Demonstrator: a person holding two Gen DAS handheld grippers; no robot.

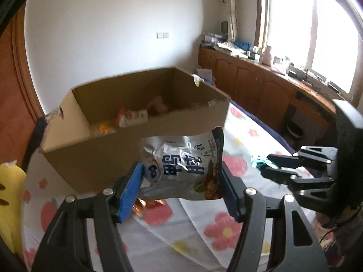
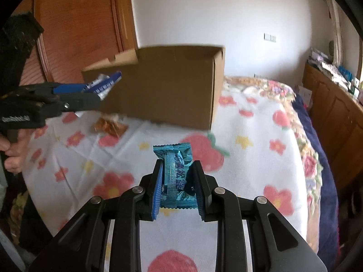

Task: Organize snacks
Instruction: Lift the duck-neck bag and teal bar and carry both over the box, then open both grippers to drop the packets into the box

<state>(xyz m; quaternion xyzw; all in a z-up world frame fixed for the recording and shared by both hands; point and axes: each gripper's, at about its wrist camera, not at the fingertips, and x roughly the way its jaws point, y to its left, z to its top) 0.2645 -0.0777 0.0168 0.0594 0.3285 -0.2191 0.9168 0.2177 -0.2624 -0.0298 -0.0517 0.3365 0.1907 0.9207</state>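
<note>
My left gripper [image 1: 181, 172] is shut on a silver snack bag [image 1: 181, 158] with blue print, held in the air just in front of an open cardboard box [image 1: 74, 149]. Several snack packets [image 1: 131, 115] lie inside the box. My right gripper [image 2: 178, 176] is shut on a small teal snack packet [image 2: 173, 172], raised above the flowered bedspread [image 2: 249, 136]. In the right wrist view the left gripper [image 2: 99, 93] shows at the left with the silver bag [image 2: 104, 83] against the box [image 2: 170, 86]. The right gripper [image 1: 263, 165] shows at the right of the left wrist view.
An orange snack packet [image 2: 110, 125] lies on the bedspread by the box's near corner. A yellow object [image 1: 11, 204] sits at the left edge. Wooden cabinets [image 1: 261, 81] crowded with items run under the window on the right. A wooden door [image 2: 74, 22] stands behind the box.
</note>
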